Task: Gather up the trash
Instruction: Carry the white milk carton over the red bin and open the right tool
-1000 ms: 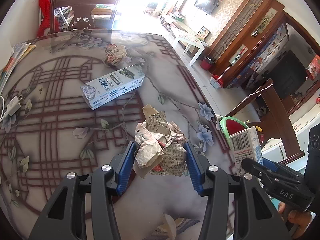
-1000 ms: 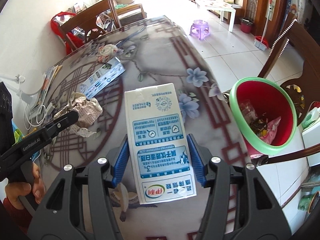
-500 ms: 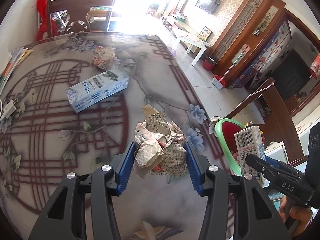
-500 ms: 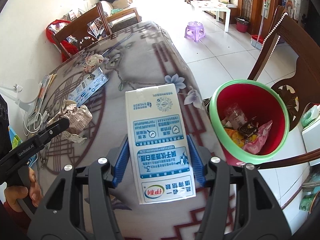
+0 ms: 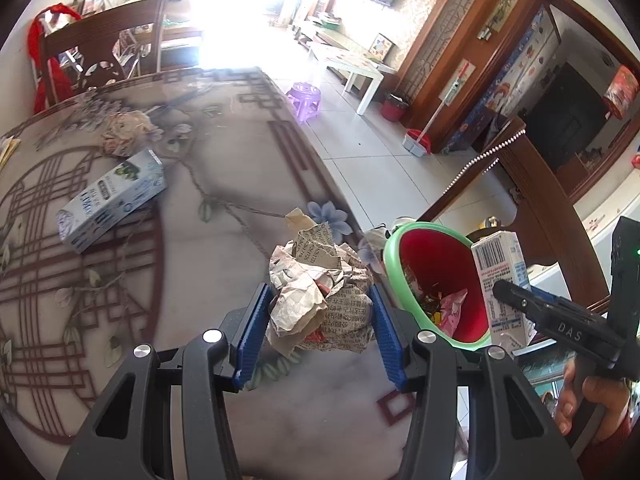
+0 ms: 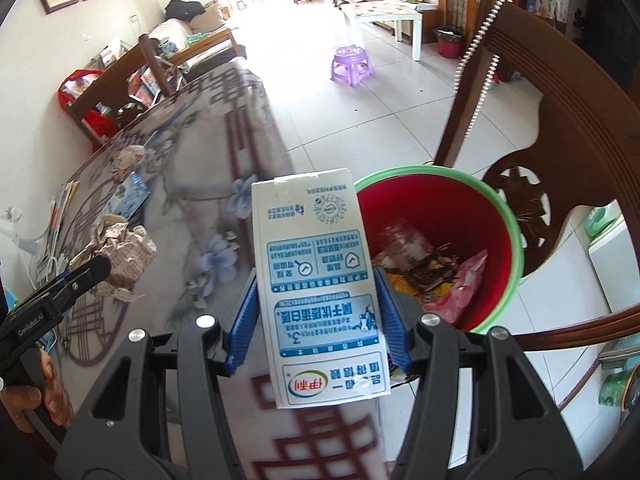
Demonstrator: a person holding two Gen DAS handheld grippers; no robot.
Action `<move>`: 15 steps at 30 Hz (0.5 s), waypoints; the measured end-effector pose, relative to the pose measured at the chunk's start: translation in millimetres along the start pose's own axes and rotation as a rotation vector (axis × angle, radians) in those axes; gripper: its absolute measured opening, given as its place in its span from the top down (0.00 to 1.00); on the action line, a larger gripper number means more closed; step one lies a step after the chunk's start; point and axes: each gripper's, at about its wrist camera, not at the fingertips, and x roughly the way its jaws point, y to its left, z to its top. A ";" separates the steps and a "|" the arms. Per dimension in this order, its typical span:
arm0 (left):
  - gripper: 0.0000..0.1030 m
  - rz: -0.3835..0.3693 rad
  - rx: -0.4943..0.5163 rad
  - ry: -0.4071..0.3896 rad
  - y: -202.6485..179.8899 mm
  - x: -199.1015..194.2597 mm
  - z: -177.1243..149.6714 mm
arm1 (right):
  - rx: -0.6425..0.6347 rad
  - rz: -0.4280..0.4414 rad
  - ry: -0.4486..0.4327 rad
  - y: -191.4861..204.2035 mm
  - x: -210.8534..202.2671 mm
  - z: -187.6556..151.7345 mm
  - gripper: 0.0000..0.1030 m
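Crumpled newspaper and milk carton gripped beside red bin.

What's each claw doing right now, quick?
Left gripper: shut on the crumpled newspaper.
Right gripper: shut on the milk carton.

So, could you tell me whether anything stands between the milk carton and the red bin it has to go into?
Nothing visible does. The right hand-held gripper holds the milk carton just beside the open red bin, whose mouth is uncovered. The chair stands behind the bin, not in the path.
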 end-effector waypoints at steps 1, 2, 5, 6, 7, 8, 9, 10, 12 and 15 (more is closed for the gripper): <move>0.54 -0.001 0.005 0.003 -3.8 2.3 1.1 | 0.006 -0.011 -0.002 -6.9 0.2 2.3 0.48; 0.54 -0.003 0.013 0.008 -10.0 6.0 2.7 | 0.011 -0.023 -0.003 -12.9 0.5 4.6 0.48; 0.54 -0.007 0.032 0.015 -23.1 12.8 7.1 | 0.024 -0.043 -0.002 -28.6 2.8 11.0 0.48; 0.54 -0.007 0.037 0.017 -26.7 14.8 7.7 | 0.028 -0.046 -0.004 -33.2 3.8 13.0 0.48; 0.54 -0.008 0.045 0.020 -31.3 17.1 9.0 | 0.028 -0.049 -0.006 -36.8 5.3 14.8 0.48; 0.54 -0.009 0.051 0.022 -35.1 19.1 10.3 | 0.028 -0.055 -0.008 -40.1 6.5 16.9 0.48; 0.54 -0.009 0.056 0.025 -38.5 20.8 10.5 | 0.027 -0.061 -0.010 -44.0 8.5 19.5 0.48; 0.54 -0.010 0.064 0.028 -42.7 23.5 11.3 | 0.028 -0.063 -0.010 -47.2 9.8 21.0 0.48; 0.54 -0.010 0.077 0.034 -49.3 27.7 12.6 | 0.032 -0.064 -0.008 -53.3 14.6 24.3 0.48; 0.54 -0.013 0.099 0.041 -59.3 34.0 13.7 | 0.026 -0.076 -0.008 -58.8 19.2 27.0 0.48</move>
